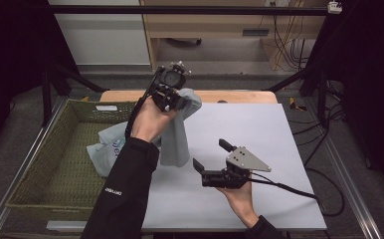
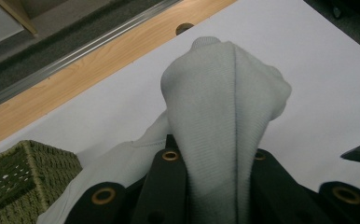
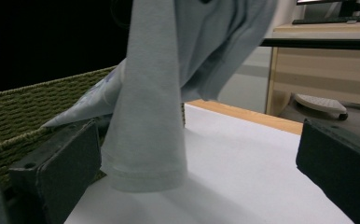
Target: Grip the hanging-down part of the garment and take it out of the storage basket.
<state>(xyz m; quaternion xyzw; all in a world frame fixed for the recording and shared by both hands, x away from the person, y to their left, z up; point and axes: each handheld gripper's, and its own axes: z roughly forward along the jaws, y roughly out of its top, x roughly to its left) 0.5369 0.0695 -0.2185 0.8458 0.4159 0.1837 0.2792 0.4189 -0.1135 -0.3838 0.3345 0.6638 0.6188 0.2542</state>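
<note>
My left gripper (image 1: 180,99) pinches the soft pale grey shirt (image 1: 175,142) above the white tabletop (image 1: 259,134). My right gripper (image 1: 211,155) fingers are spread wide.

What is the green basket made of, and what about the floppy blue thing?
The basket looks woven from olive-green cord or grass: its walls show a rough plaited weave. The floppy blue thing looks like soft knit cloth, probably cotton jersey: matte, with fine ribs and a stitched hem, hanging limp from the left gripper.
</note>
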